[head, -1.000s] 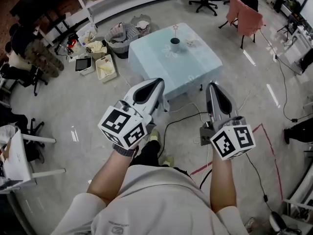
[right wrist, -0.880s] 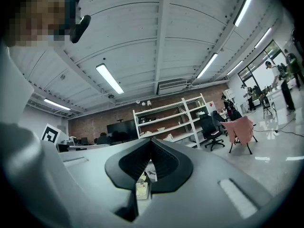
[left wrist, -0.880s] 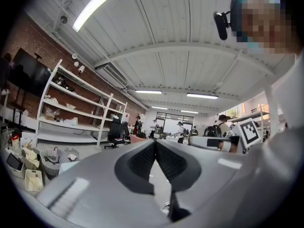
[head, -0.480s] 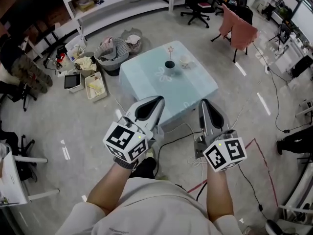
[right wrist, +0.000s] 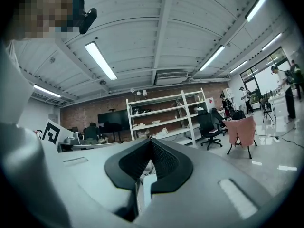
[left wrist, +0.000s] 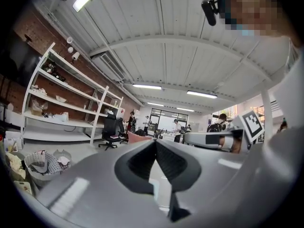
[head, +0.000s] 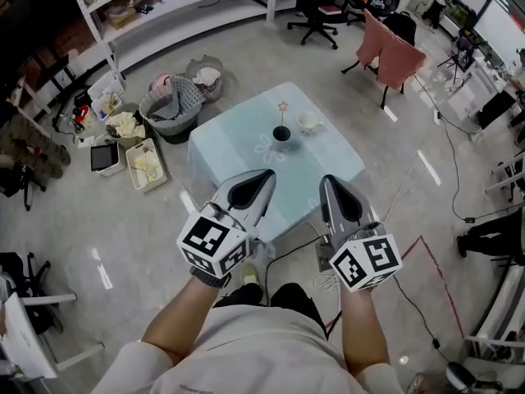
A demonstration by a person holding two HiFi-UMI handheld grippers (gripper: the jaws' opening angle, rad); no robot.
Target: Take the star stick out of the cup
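Table (head: 231,156) under a pale blue cloth, lower in the head view than a second ago and clearly nearer both grippers. Toward its far corner, a dark cup (head: 281,135), upright, with the star stick (head: 283,107) standing in it, close to vertical, star at the top. Just right of the cup, a small white dish (head: 308,121), or perhaps a mug, too small here to tell. Same layout on the cloth as in the earlier frames; nothing shifted there.

Low over the near edge of the table, the left gripper (head: 267,173), tongs drawn narrow, pads meeting at the tip and nothing between them. Beside it and about level, the right gripper (head: 326,179), tongs likewise pressed together and empty. Both aimed toward the cup, yet well apart from it, touching neither cup nor stick. Marker cubes (head: 215,243) at the near ends, a little closer to each other than a second ago.

Left of the table on the floor, a wire basket (head: 168,105) holding cloths; beyond the table to the right, a pink chair (head: 392,52). Both lower in the frame than before, with more of the white shelves (head: 164,6) showing along the top.
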